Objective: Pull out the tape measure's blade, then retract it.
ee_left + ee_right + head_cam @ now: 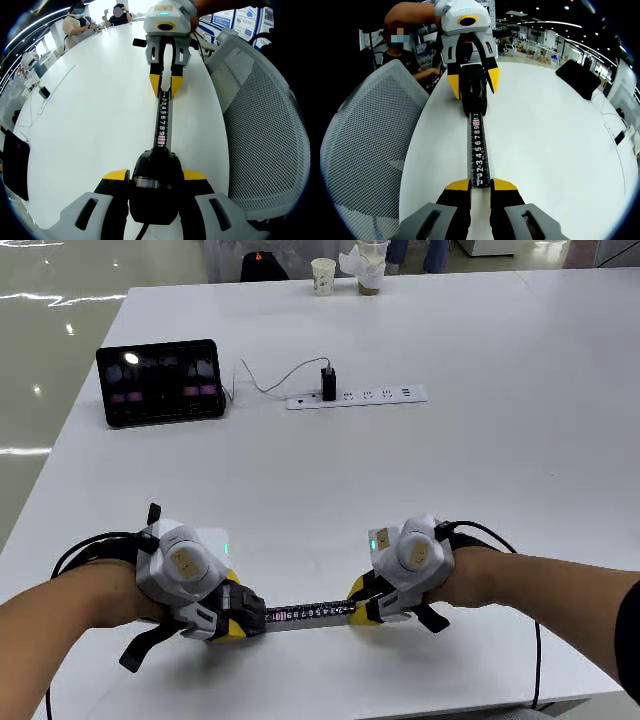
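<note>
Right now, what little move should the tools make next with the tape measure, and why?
Probably slide the right tool a bit further from the left tool. The right tool pinches the tip of the blade, the left tool grips the black case, and just a short stretch of blade is out.

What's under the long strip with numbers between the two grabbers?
The white table. The blade runs over it from the black case in the left hand-held gripper to the right hand-held gripper, whose jaws cover its tip. I cannot tell if it touches.
</note>
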{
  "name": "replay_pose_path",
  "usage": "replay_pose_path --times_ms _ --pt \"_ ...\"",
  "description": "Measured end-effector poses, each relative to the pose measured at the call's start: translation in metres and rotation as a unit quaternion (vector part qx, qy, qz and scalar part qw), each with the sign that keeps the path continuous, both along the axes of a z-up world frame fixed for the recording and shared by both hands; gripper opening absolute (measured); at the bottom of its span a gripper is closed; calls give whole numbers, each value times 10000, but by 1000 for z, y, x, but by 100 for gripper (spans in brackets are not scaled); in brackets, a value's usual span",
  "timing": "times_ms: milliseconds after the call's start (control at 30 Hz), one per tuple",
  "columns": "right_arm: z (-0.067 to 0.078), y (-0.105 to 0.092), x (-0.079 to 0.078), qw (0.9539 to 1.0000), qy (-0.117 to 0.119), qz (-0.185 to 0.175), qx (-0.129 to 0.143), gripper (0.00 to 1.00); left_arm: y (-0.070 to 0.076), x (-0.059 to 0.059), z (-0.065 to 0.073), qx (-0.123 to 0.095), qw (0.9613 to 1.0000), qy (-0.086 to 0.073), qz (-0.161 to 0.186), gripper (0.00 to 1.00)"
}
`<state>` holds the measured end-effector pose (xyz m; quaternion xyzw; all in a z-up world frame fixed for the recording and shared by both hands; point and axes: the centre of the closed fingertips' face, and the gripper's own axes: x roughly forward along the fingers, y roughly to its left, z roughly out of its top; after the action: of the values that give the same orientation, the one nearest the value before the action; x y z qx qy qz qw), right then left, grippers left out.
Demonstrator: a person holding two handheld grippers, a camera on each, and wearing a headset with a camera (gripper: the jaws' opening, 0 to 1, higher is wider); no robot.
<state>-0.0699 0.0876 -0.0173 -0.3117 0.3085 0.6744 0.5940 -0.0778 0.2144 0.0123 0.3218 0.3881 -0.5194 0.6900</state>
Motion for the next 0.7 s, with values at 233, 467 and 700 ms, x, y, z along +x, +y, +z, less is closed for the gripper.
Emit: replay_pose_path --times_ms 233,467,700 --pt "0 -7 1 10000 -21 26 -38 10 0 0 0 -7 10000 -5 -2 33" --pt "1 -11 0 10000 -24 17 -53 10 0 0 0 -14 10000 -7 4 33" --pt "2 -13 1 10000 -22 8 -58 10 1 0 0 -11 10000 -16 12 33"
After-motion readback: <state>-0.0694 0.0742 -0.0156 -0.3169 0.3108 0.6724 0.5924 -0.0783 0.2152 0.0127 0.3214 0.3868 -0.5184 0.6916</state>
